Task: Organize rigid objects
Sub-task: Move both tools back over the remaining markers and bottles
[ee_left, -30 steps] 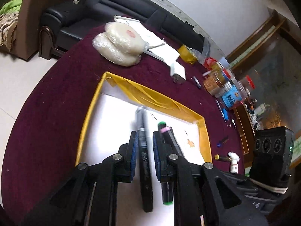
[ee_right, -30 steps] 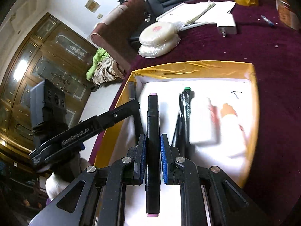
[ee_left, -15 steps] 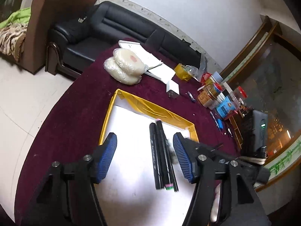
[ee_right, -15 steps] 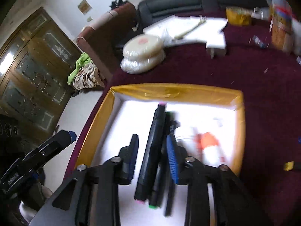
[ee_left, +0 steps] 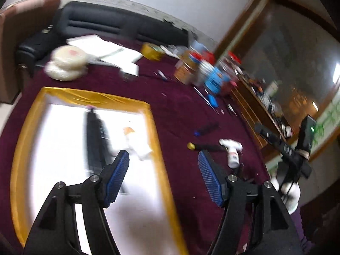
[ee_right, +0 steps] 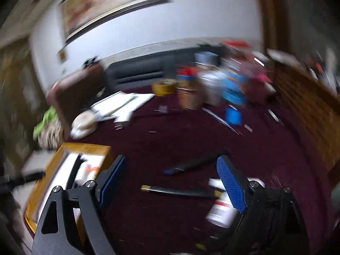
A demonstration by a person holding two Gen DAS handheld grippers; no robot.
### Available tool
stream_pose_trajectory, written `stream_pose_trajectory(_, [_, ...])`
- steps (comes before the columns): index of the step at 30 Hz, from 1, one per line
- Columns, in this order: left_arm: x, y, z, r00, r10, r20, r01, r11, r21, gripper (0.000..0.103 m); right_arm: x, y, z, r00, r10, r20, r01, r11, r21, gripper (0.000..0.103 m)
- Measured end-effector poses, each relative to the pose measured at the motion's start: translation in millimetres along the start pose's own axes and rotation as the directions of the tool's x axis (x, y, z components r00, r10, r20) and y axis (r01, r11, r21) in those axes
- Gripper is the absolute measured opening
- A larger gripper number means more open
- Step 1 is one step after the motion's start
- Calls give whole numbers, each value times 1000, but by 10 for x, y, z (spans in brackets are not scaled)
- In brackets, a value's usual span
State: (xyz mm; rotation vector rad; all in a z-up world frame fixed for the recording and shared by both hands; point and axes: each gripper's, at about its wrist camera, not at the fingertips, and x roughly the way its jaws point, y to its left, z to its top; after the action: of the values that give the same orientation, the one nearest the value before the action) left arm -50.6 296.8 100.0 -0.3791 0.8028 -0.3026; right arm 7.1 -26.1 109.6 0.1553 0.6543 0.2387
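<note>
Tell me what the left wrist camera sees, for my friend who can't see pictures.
The open left tool hovers, holding nothing, over the right edge of a yellow-rimmed white tray that holds dark markers. On the maroon tablecloth beside it lie a yellow-capped pen, a blue-capped pen and a small white bottle.

The left gripper (ee_left: 163,159) has just been opening; nothing lies between its jaws. Dark markers (ee_left: 94,140) lie inside the yellow-rimmed tray (ee_left: 158,140).

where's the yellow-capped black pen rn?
The yellow-capped pen lies on the maroon tablecloth right of the yellow-rimmed tray, beside the small white bottle, in both wrist views.
</note>
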Motion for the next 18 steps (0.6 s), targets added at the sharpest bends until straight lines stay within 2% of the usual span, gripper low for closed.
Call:
stream_pose_trajectory(1, [70,-98,-20,1000,-4,-17,4,1000,15,67,-28,-335,-17,1000,-10,1,10,996,90,82])
stream_pose_trajectory(4, [329,-465,-85,997,-3,-72,9,997,81,67,-88,-993,-86,999,-37,25,30,968,248,82])
stream_pose_trajectory(8, [665,-888,-124,993,29,-118,-8,985,174,67,-76,-1533,-196,995,-88,37,71,942,329,82])
stream_pose_trajectory(13, [1206,-1359,-75,985,122,-125,-76,944,320,66,108,-1833,-302,998,-55,40,36,923,383,82])
stream_pose_trajectory(18, [1853,-1571,130,972,188,-144,-118,912,393,66,135,-1940,-378,998,-20,55,-4,915,404,82])
